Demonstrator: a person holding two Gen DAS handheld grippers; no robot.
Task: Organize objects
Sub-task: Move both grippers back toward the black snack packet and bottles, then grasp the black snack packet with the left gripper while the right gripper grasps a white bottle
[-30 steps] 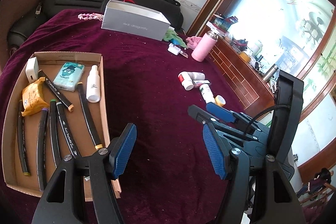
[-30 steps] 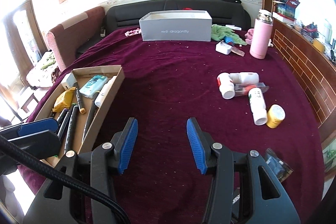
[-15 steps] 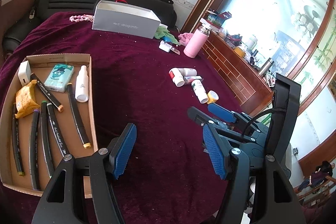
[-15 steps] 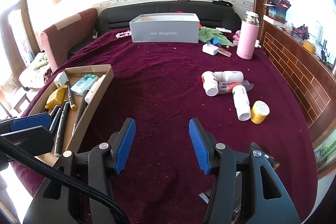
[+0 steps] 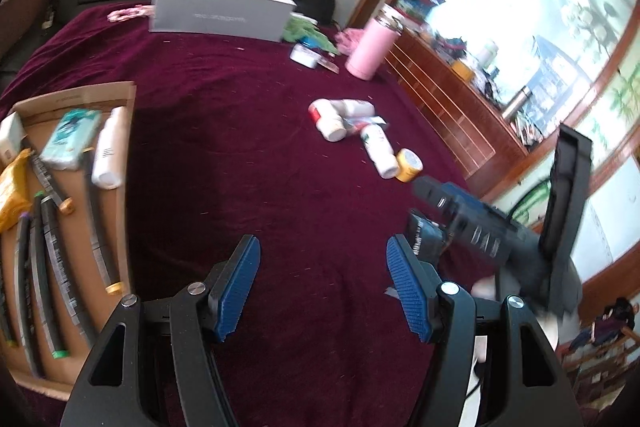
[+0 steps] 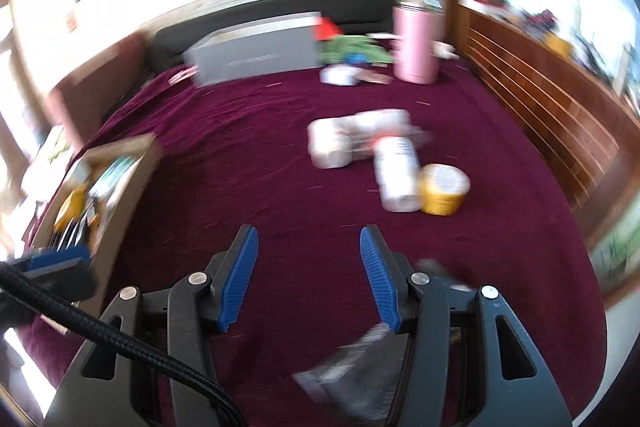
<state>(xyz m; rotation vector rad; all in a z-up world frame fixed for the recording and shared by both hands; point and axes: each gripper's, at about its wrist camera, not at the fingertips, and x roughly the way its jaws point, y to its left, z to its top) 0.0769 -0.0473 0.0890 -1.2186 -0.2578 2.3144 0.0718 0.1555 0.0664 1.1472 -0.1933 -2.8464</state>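
my left gripper (image 5: 320, 283): jaws apart, empty.
my right gripper (image 6: 306, 275): jaws apart, empty.
target: white bottles (image 6: 360, 143) + yellow jar (image 6: 442, 189), bed's right side.
how: take one, squarely, then to cardboard tray (image 5: 100, 93) at left edge.

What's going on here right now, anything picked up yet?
Nothing is held. Both the left gripper and the right gripper hang open and empty over the maroon bedspread. The cardboard tray at the left already holds markers, a white bottle and packets. A cluster of white bottles and a yellow jar lies loose ahead of the right gripper.
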